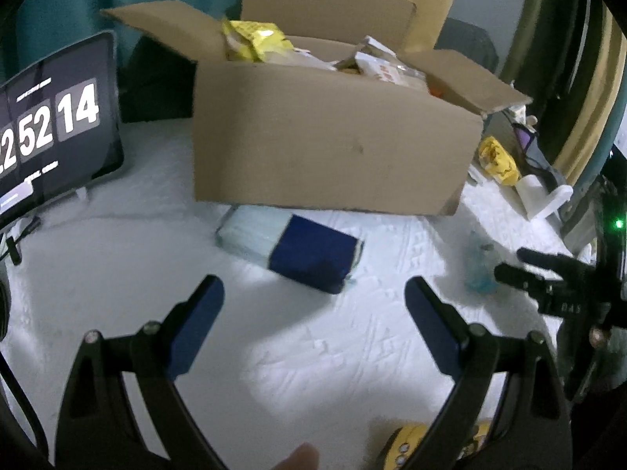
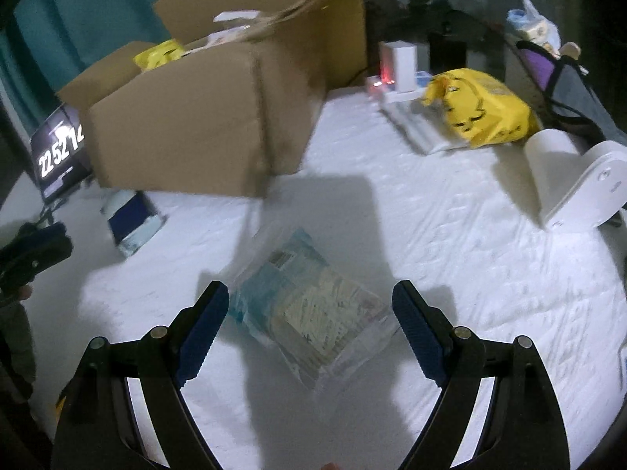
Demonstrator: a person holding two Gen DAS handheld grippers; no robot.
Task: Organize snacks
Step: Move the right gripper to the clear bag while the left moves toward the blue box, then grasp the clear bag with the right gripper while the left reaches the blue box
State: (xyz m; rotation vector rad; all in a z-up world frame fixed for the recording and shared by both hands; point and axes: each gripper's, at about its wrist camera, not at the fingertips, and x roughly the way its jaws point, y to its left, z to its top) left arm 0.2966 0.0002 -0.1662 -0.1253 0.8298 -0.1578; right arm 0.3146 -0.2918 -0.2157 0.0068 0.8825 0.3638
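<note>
An open cardboard box full of snack packets stands on the white cloth. In front of it lies a pale and dark blue packet. My left gripper is open just short of that packet, with nothing between its fingers. My right gripper is open over a clear teal-and-tan snack bag lying flat, its fingers on either side and above it. The right gripper shows at the right edge of the left wrist view. A yellow packet lies under the left gripper's right finger.
A tablet showing clock digits stands left of the box. A yellow bag, a white roll holder, a dark bag and small white items sit at the back right. Teal curtain behind.
</note>
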